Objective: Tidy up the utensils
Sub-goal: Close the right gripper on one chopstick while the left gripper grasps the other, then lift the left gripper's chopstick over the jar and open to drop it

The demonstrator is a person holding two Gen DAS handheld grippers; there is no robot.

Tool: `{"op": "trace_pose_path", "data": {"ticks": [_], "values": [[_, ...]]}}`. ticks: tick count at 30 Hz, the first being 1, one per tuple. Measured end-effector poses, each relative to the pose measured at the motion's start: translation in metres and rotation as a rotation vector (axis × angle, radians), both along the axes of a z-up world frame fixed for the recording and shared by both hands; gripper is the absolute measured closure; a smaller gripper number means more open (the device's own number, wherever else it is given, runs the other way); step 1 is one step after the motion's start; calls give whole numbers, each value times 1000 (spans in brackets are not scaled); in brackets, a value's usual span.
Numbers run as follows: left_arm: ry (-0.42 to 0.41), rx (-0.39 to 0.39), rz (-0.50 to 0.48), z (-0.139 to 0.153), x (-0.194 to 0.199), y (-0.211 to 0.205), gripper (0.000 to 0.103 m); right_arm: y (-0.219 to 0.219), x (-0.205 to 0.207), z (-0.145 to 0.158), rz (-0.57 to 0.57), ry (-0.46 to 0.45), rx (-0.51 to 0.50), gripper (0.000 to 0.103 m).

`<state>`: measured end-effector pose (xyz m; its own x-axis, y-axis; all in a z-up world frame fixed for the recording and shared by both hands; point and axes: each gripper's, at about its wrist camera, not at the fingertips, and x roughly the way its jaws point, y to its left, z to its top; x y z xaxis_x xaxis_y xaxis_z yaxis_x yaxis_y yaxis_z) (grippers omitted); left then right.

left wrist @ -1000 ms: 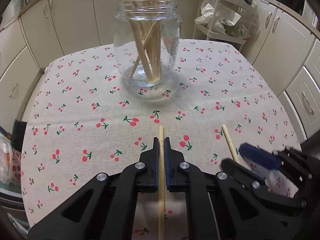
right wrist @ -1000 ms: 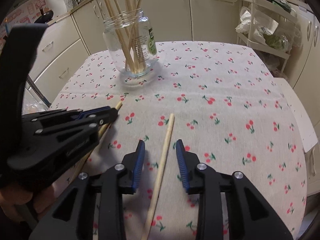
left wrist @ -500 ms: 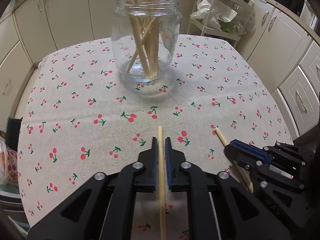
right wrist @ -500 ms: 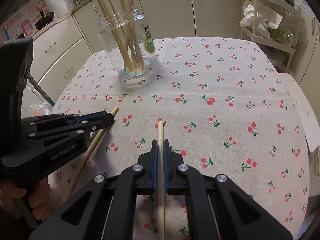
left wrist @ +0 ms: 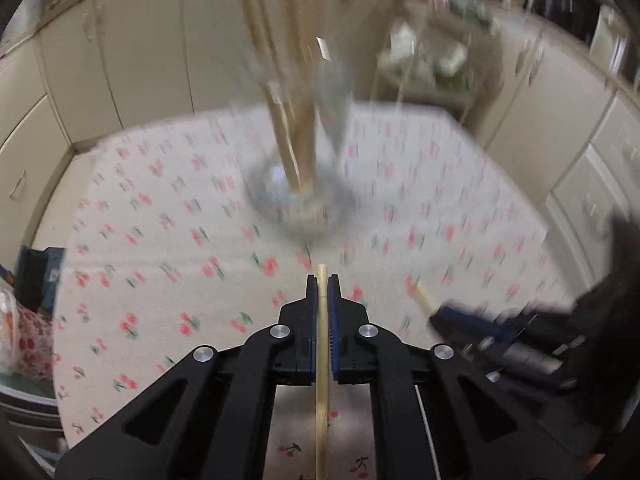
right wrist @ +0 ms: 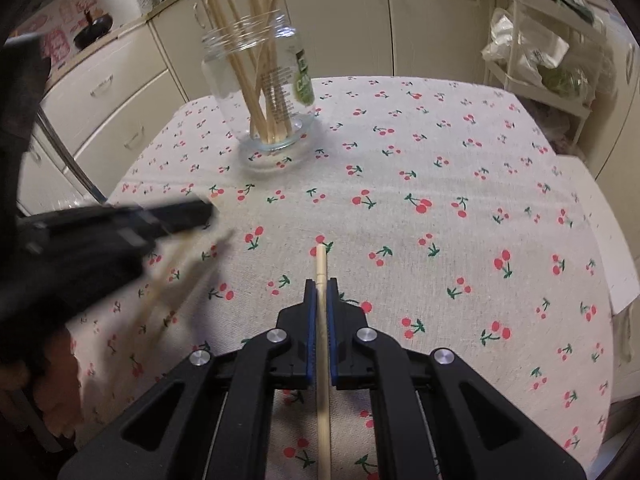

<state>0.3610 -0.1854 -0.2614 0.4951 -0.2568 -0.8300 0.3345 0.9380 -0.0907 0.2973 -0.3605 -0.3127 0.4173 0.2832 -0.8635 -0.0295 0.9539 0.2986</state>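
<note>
1. Chopsticks are the things being tidied: one is clamped in each tool, and a bundle already stands upright in the glass jar [right wrist: 262,92] on the cherry-print tablecloth [right wrist: 460,184].
2. Left gripper [left wrist: 322,280]: its fingers are pinched narrow on the left chopstick [left wrist: 322,360], which runs straight along the gap with a short tip poking out past the pads. This view is smeared by motion, so the jar [left wrist: 300,184] ahead shows only as a blur, near the far middle of the table.
3. From the right wrist view, that same tool is a dark blur at the left edge; its stick looks lifted clear of the cloth, though the blur makes that uncertain.
4. Right gripper [right wrist: 321,282]: closed tight on the right chopstick [right wrist: 322,340], with a longer tip showing ahead of the pads. Whether this stick is off the cloth cannot be told.
5. Doing the step well, as I judge it: lift each stick fully before swinging, tilt it toward upright, and bring the lower end over the jar mouth one hand at a time so the tools do not collide.
6. Aim for a gap between the standing sticks, lower gently, and release only once the end is inside the rim, so the light glass is not knocked.
</note>
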Motion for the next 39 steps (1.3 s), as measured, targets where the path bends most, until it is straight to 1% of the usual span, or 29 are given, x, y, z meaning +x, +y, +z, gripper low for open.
{"op": "trace_pose_path", "data": {"ticks": [1,3,5,6,9,12,14,19,22,27,32,39], "values": [[-32,-25,10,10,1,4,98,0,0,0,-4,1,4,97],[-118,-110,31,38,3,14,98,0,0,0,-10,1,9,97],[-230,-201,59,69,6,24,98,-2,-1,0,-22,4,26,97],[-301,-247,78,86,9,28,98,-3,-1,-1,-26,5,34,97],[-450,-309,132,118,22,30,98,-6,-1,-1,-39,9,58,97],[-562,-350,191,135,36,29,98,-7,-1,-2,-42,8,63,97],[-624,-368,228,141,43,27,98,-7,-1,-2,-42,6,63,97],[-763,-380,287,148,65,12,98,-7,-1,-3,-40,0,66,97],[-799,-378,304,149,78,4,98,-7,0,-3,-40,-3,65,97],[-844,-351,317,139,97,-11,98,-5,0,-2,-38,-7,59,97],[-859,-326,322,123,104,-13,98,-7,1,-3,-47,-1,79,97],[-868,-314,331,104,106,-10,98,-8,1,-3,-53,1,86,97]]}}
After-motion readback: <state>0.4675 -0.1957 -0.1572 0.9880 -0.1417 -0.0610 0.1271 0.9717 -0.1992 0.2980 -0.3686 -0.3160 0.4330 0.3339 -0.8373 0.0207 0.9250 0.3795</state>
